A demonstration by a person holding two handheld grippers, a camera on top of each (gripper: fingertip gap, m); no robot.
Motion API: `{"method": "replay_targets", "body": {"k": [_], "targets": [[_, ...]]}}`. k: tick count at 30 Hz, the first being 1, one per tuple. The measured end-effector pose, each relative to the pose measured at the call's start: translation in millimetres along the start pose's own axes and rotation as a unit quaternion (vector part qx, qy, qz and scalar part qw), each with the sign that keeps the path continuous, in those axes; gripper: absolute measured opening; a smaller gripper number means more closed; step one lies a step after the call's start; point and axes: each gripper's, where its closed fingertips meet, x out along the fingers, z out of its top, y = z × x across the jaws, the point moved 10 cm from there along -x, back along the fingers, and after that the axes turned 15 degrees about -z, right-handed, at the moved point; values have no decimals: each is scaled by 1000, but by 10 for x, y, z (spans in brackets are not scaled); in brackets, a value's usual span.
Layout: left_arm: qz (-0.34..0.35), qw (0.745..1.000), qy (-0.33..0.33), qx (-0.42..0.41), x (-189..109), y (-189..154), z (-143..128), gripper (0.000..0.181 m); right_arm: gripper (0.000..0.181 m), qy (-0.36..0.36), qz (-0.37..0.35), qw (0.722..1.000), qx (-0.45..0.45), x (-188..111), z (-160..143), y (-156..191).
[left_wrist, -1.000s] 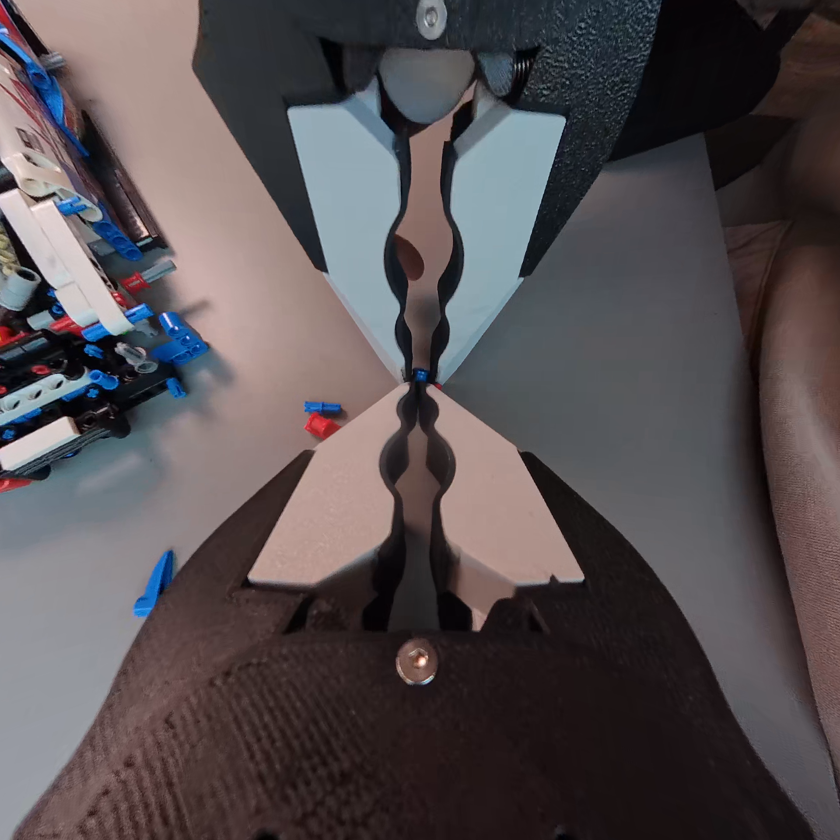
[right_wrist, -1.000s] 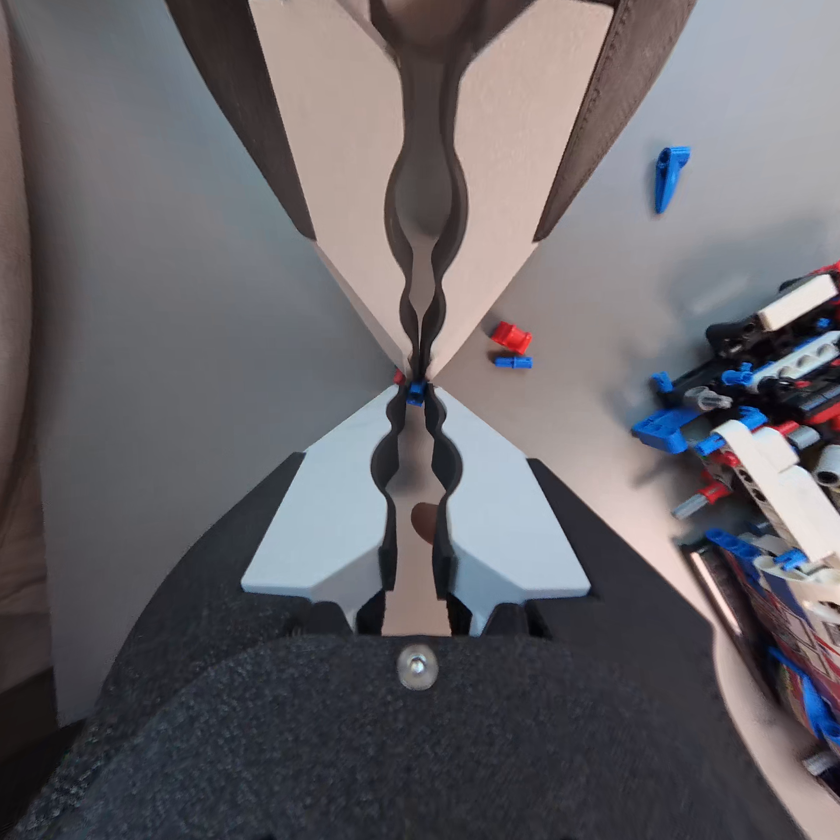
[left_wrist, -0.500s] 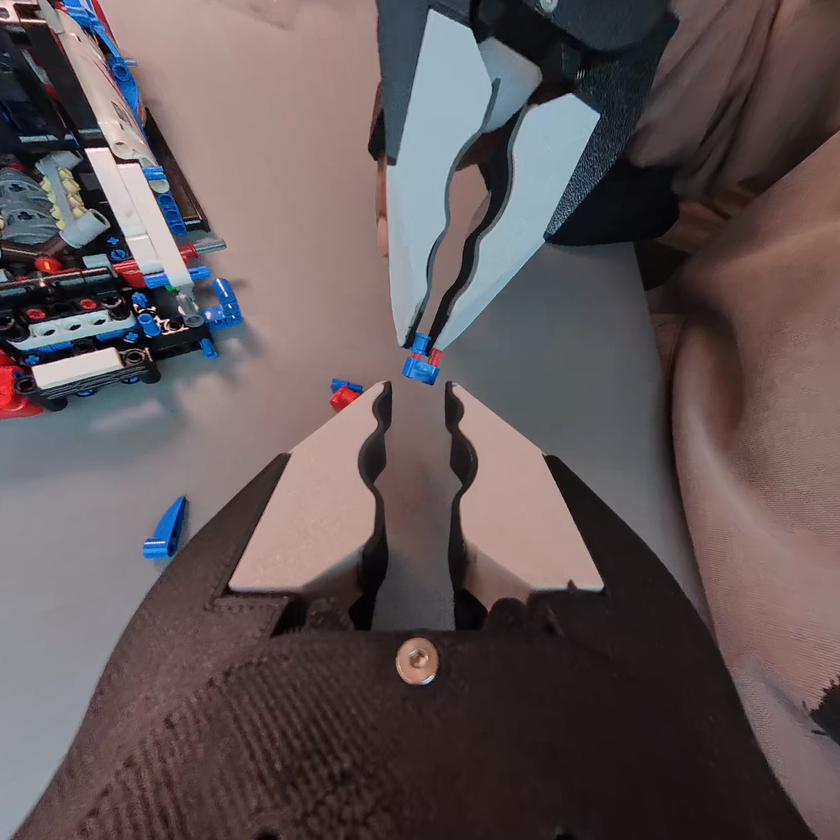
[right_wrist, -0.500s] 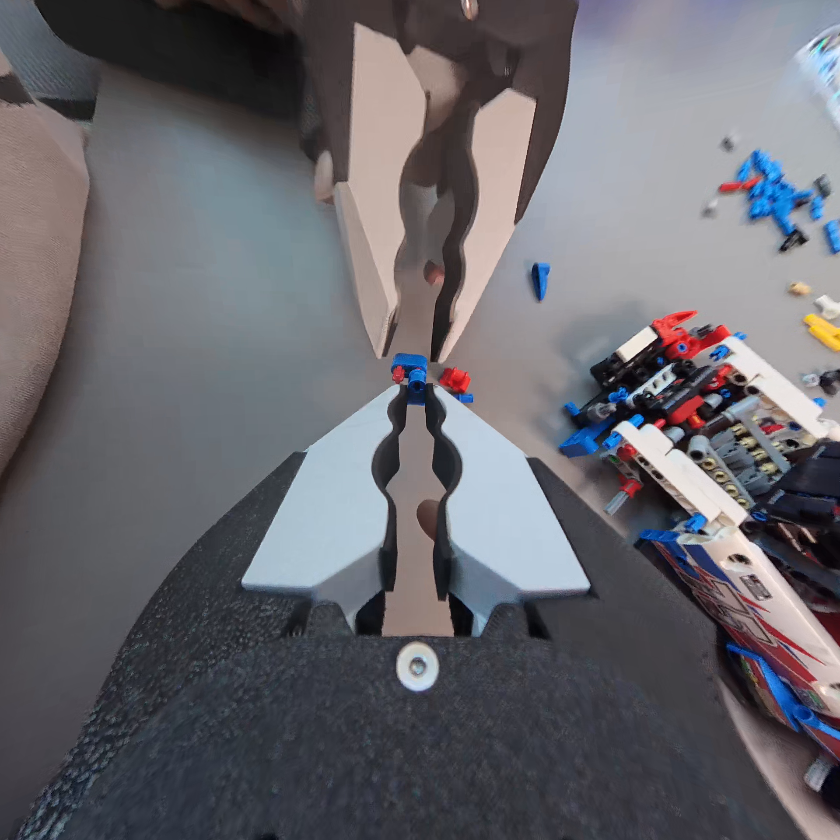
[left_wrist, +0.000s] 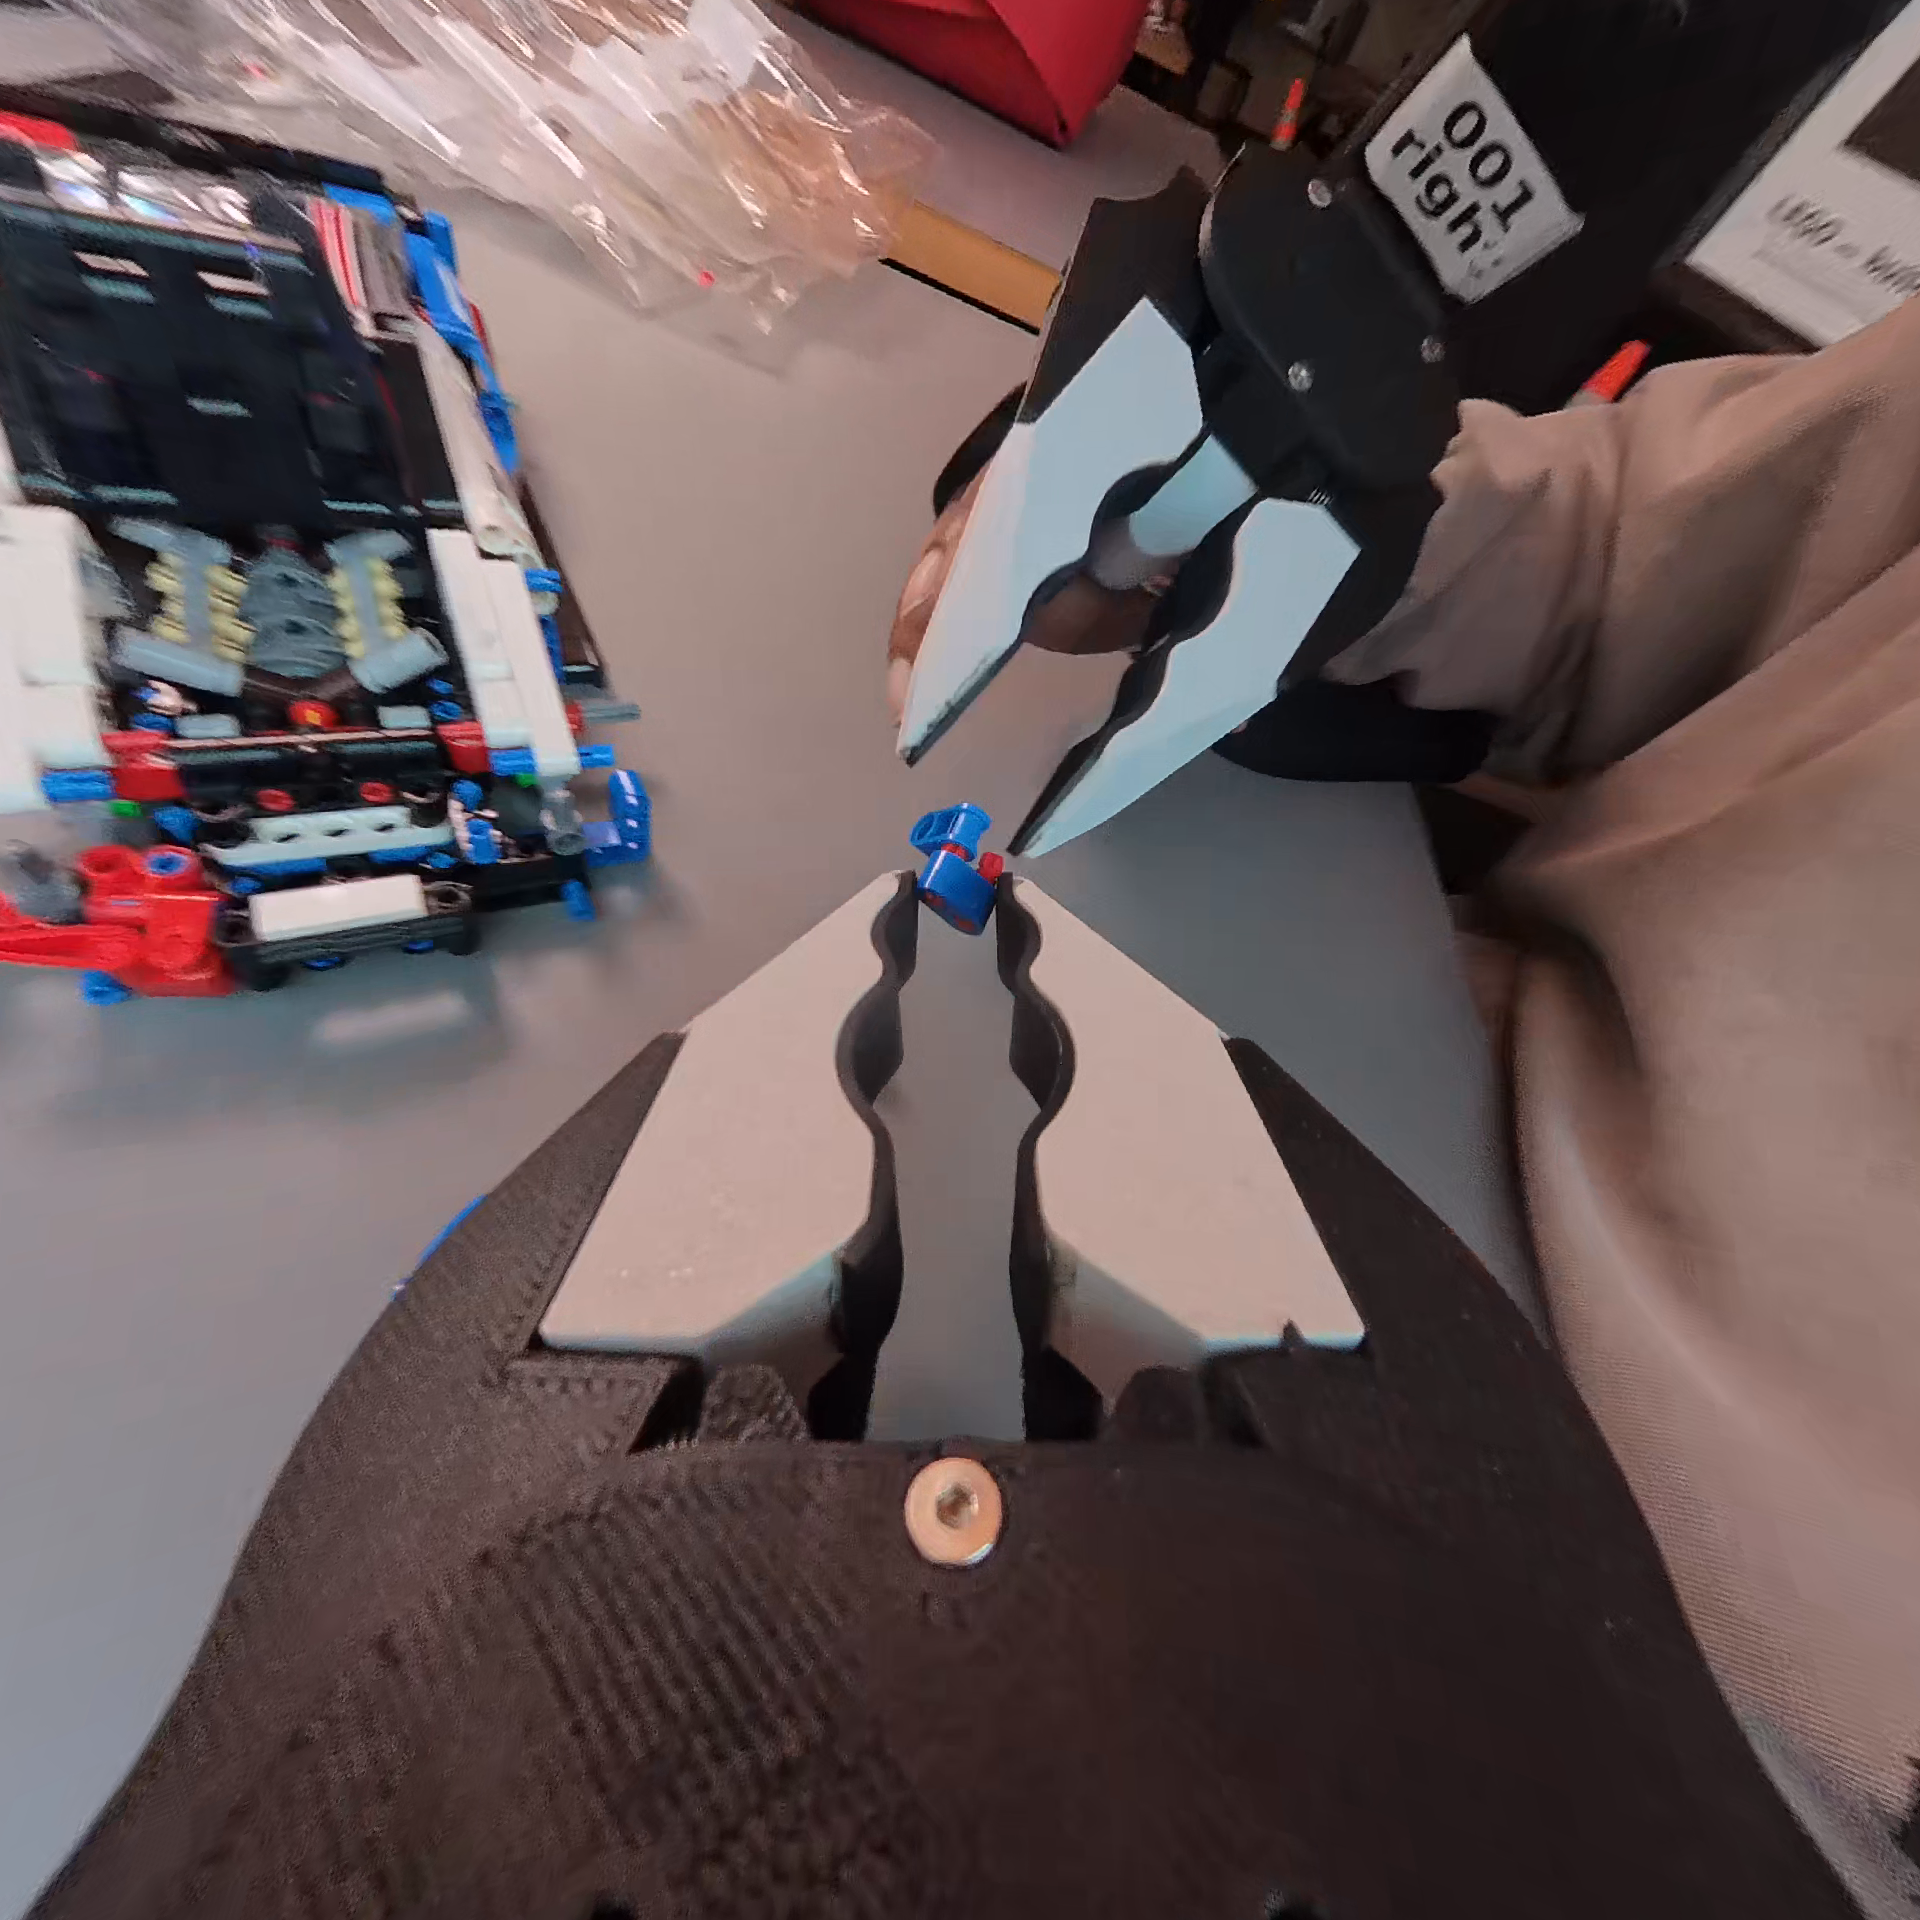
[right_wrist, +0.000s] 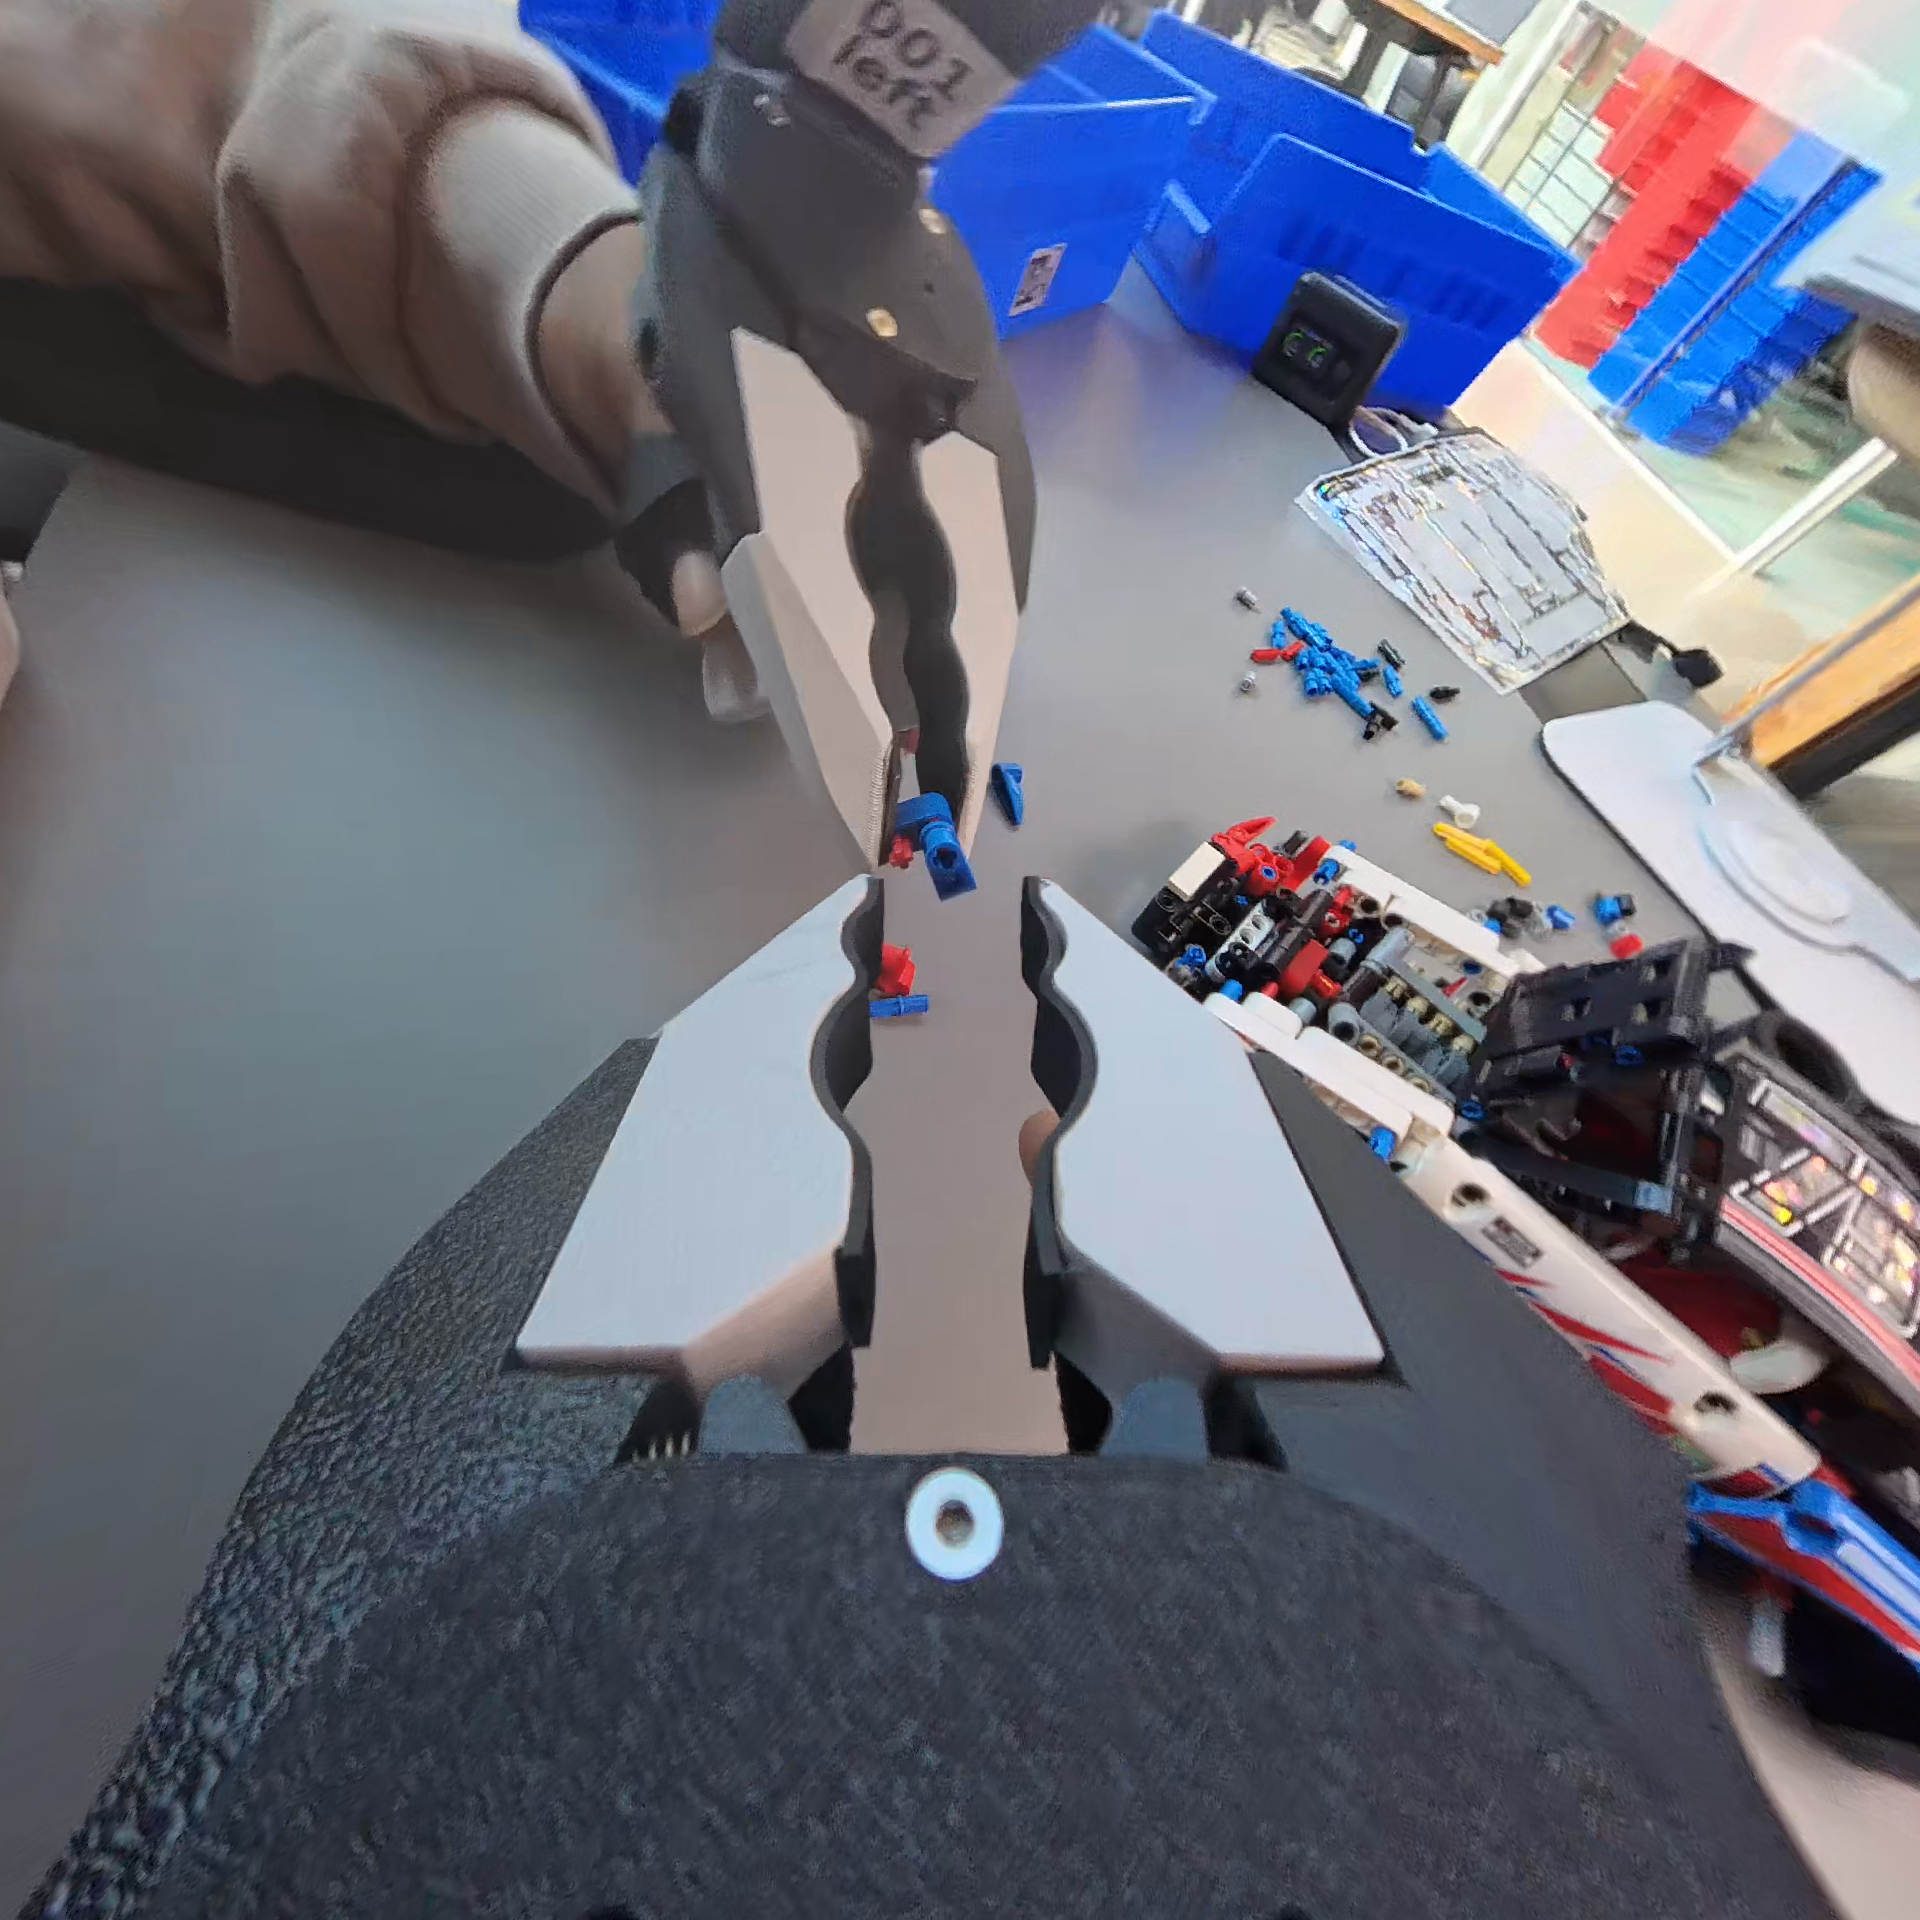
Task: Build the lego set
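My left gripper is shut on a small blue-and-red connector piece and holds it at its fingertips above the grey table. The piece also shows in the right wrist view, pinched in the left gripper. My right gripper is open and empty, its tips just short of the piece. In the left wrist view the right gripper stands open just above the piece. The part-built car model lies to the left; in the right wrist view it lies to the right.
A red pin, a blue pin and a blue wedge piece lie on the table under the grippers. A pile of blue pins, yellow pieces and plastic bags lie farther off. Blue bins stand behind. The tips of both grippers are at nearly the same place.
Half a second ago the right gripper held the piece and the left was open. Now the left is shut on it and the right has opened and drawn back a little.
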Motion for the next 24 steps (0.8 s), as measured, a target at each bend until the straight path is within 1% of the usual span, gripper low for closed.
{"method": "replay_targets", "body": {"k": [3, 6, 8, 11, 14, 18, 20, 21, 24], "targets": [[97, 991, 15, 87, -14, -35, 51, 12, 25, 4, -22, 992, 126, -2, -3, -121], [182, 967, 49, 173, 34, -92, 77, 13, 27, 19, -19, 969, 244, 65, 9, -110], [219, 950, 66, 215, 75, -132, 84, 12, 27, 22, -21, 955, 294, 121, 29, -72], [273, 920, 94, 264, 105, -166, 85, 12, 24, 29, -43, 950, 307, 188, 53, -26], [307, 894, 122, 302, 126, -186, 74, 12, 22, 26, -52, 944, 323, 221, 59, -28], [339, 844, 163, 383, 215, -260, 52, 12, 21, 23, -42, 930, 364, 243, 23, -49], [353, 819, 183, 413, 262, -278, 28, 12, 17, 23, -47, 929, 367, 240, -2, -54], [353, 816, 186, 418, 272, -280, 21, 12, 17, 21, -45, 930, 364, 235, -11, -54], [337, 830, 164, 412, 252, -285, 32, 12, 16, 8, -30, 930, 366, 210, -27, -69]]}}
